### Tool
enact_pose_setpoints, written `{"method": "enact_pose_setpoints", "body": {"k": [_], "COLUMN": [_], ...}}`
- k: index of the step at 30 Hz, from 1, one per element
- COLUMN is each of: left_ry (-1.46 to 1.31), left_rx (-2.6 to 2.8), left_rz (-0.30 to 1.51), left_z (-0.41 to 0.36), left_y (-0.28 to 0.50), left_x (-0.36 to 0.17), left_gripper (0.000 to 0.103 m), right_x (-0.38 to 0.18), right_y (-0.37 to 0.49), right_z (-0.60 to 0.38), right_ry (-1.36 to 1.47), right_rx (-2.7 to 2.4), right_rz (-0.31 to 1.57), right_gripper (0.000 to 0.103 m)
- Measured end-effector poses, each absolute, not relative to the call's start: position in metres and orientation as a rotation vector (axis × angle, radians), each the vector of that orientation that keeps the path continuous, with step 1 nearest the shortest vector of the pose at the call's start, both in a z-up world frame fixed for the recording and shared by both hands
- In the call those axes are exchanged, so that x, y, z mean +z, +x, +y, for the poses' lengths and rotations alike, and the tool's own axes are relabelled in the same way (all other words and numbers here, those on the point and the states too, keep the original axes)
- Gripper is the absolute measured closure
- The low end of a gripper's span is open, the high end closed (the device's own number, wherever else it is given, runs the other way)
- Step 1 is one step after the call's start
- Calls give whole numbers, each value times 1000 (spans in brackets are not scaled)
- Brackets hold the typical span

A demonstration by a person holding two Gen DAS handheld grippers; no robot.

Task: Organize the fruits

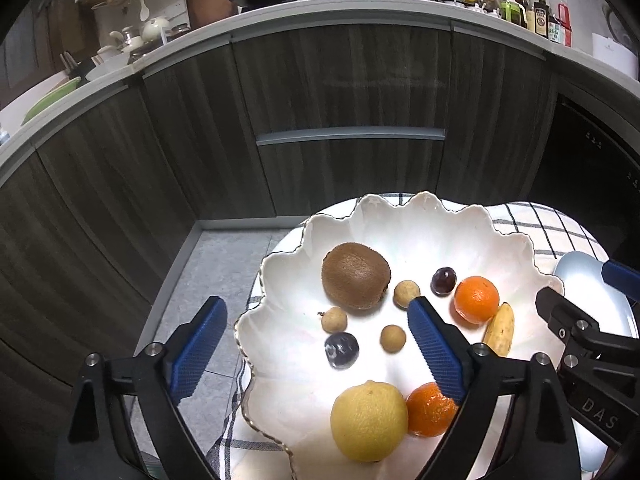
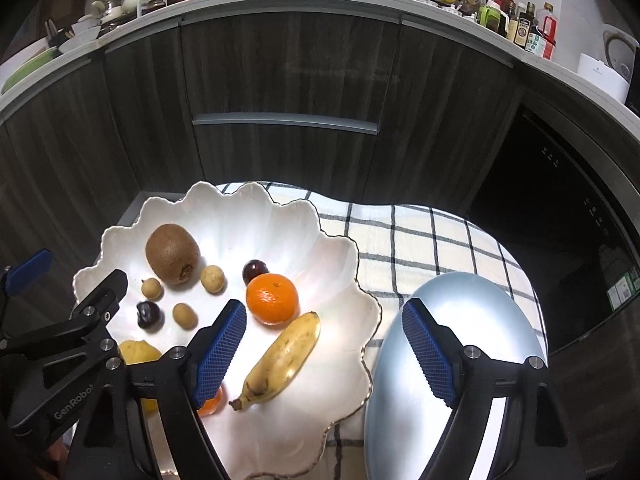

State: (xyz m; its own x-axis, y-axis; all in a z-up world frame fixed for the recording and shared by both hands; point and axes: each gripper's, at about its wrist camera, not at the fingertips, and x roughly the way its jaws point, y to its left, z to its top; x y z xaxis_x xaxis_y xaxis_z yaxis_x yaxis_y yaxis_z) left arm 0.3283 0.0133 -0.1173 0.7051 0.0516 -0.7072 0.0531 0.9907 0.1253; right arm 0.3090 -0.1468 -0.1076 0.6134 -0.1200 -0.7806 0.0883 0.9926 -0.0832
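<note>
A white scalloped bowl (image 1: 416, 220) (image 2: 240, 216) holds a kiwi (image 1: 355, 275) (image 2: 172, 253), two oranges (image 1: 477, 299) (image 2: 272, 298), a lemon (image 1: 369, 420), a banana (image 1: 500, 330) (image 2: 284, 360), two dark plums (image 1: 341, 350) (image 2: 149, 315) and three small longans (image 1: 393, 337). My left gripper (image 1: 316, 344) is open and empty above the bowl's left side. My right gripper (image 2: 324, 344) is open and empty, straddling the bowl's right rim and a pale blue plate (image 2: 460, 300). The right gripper also shows at the right of the left wrist view (image 1: 580, 300).
The bowl and blue plate (image 1: 580, 276) stand on a checked cloth (image 2: 420, 240) over a small table. Dark wood kitchen cabinets (image 1: 340, 100) and a black oven (image 2: 560, 220) lie beyond. Tiled floor (image 1: 216, 260) lies left of the table.
</note>
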Motion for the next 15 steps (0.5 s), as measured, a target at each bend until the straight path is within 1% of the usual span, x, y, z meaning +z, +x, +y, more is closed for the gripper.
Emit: {"method": "enact_pose_setpoints", "body": {"k": [4, 6, 15], "left_ry": [142, 137, 119], "left_rx": [16, 16, 20], "left_rz": [782, 782, 771], "left_z": [14, 14, 16], "left_y": [324, 321, 304], "left_x": [-113, -109, -91], "left_gripper": [4, 3, 0], "right_x": [-104, -100, -81], "right_y": [304, 301, 283], "right_z": [-147, -147, -147], "right_ry": [-31, -27, -21], "right_rx": [-126, -129, -145], "right_rz": [900, 894, 880], "right_gripper": [21, 17, 17]}}
